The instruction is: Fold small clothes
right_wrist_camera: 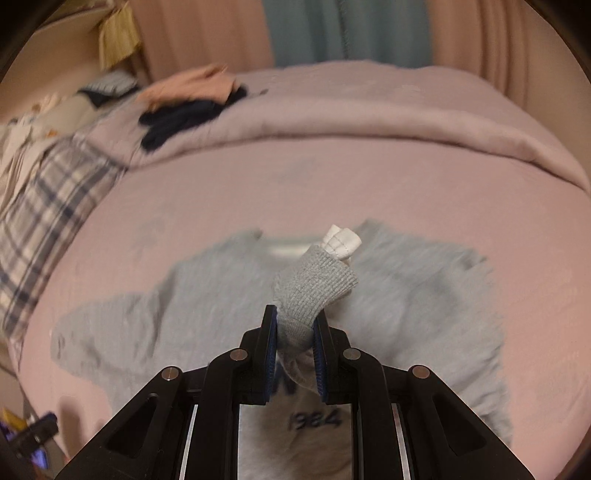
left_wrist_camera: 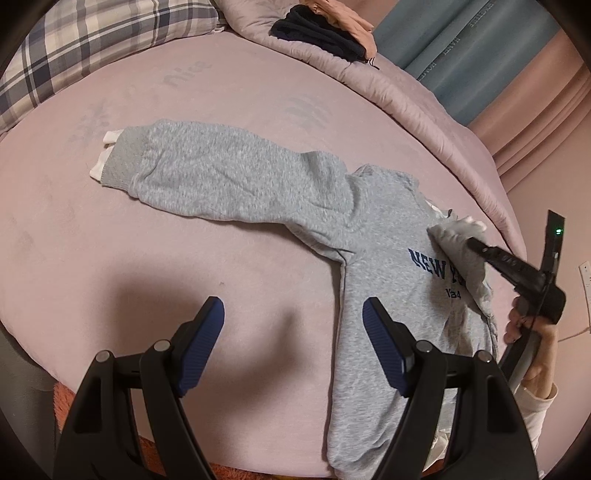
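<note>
A small grey sweatshirt (left_wrist_camera: pixel 391 306) with dark "NEW YORK 1984" lettering lies face up on the pink bed (left_wrist_camera: pixel 184 266). Its left sleeve (left_wrist_camera: pixel 221 173) stretches out flat toward the far left, ending in a ribbed cuff with a white inner cuff. My left gripper (left_wrist_camera: pixel 293 319) is open and empty, low over the sheet beside the sweatshirt's left side. My right gripper (right_wrist_camera: pixel 295 325) is shut on the right sleeve's ribbed cuff (right_wrist_camera: pixel 314 288) and holds it lifted over the chest. It also shows in the left wrist view (left_wrist_camera: pixel 469 242). The sweatshirt (right_wrist_camera: pixel 207 295) below is motion-blurred.
A plaid pillow (left_wrist_camera: pixel 74 48) lies at the head of the bed. A rolled pink duvet (left_wrist_camera: pixel 388 92) runs along the far side, with dark navy (left_wrist_camera: pixel 317 33) and peach clothes piled on it. Curtains (right_wrist_camera: pixel 351 33) hang behind the bed.
</note>
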`<state>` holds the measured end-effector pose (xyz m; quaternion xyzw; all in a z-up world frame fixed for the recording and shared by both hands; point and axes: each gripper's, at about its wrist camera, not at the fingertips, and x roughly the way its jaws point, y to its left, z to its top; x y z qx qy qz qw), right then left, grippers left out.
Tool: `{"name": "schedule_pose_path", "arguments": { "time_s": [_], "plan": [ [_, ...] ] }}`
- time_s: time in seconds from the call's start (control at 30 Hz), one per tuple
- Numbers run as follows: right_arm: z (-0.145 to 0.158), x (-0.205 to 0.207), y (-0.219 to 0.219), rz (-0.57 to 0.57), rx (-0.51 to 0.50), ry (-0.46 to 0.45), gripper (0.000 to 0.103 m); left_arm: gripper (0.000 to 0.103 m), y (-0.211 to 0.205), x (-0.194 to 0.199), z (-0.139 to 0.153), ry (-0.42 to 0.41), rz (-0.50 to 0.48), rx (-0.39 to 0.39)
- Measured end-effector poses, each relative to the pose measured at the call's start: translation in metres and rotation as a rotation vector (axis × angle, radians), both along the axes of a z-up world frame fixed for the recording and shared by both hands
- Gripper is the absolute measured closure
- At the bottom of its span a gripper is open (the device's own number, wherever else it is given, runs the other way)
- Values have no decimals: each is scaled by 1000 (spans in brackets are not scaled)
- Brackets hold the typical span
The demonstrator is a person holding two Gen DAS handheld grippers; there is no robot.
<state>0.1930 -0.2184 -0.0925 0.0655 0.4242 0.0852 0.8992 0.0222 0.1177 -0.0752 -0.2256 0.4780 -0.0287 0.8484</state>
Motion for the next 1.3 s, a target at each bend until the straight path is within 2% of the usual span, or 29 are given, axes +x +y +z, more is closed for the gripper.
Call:
{"name": "schedule_pose_path", "arguments": {
  "time_s": [0.17, 0.23, 0.4, 0.47, 0.5, 0.6, 0.7, 0.73, 0.9, 0.97, 1.07, 1.17, 1.3],
  "plan": [
    [-17, -4, 22, 55, -62, 39, 85, 25, -5, 1, -2, 5, -14, 3],
    [-22, -3, 28, 74, -55, 58, 85, 20, -6, 2, -2, 6, -18, 5],
    [-33, 1, 35, 120, -7, 107, 84, 17, -10, 5, 1, -5, -26, -2],
    [-34, 1, 38, 140, 10, 122, 76, 14, -13, 9, 8, -25, -32, -3],
    [-33, 0, 39, 148, 12, 124, 68, 13, -15, 11, 10, -34, -35, -2],
    [-23, -8, 34, 163, 52, 91, 54, 5, -26, 23, 22, -78, -53, -7],
    [-3, -19, 13, 130, 105, 33, 33, 3, -40, 40, 25, -109, -95, -36],
    [4, -24, 0, 101, 121, 8, 29, 3, -49, 50, 23, -109, -115, -56],
    [6, -31, -56, -68, 106, -6, 29, 5, -94, 101, 2, -59, -214, -134],
    [-6, -30, -84, -172, 76, 31, 29, 5, -111, 117, -8, -36, -230, -116],
    [-22, -31, -112, -264, 56, 68, 29, 11, -137, 140, -27, 16, -263, -79],
    [-39, -31, -133, -323, 59, 102, 29, 22, -157, 157, -47, 79, -288, -101],
    [-57, -30, -147, -343, 96, 128, 29, 51, -171, 166, -58, 108, -295, -133]
  ]
}}
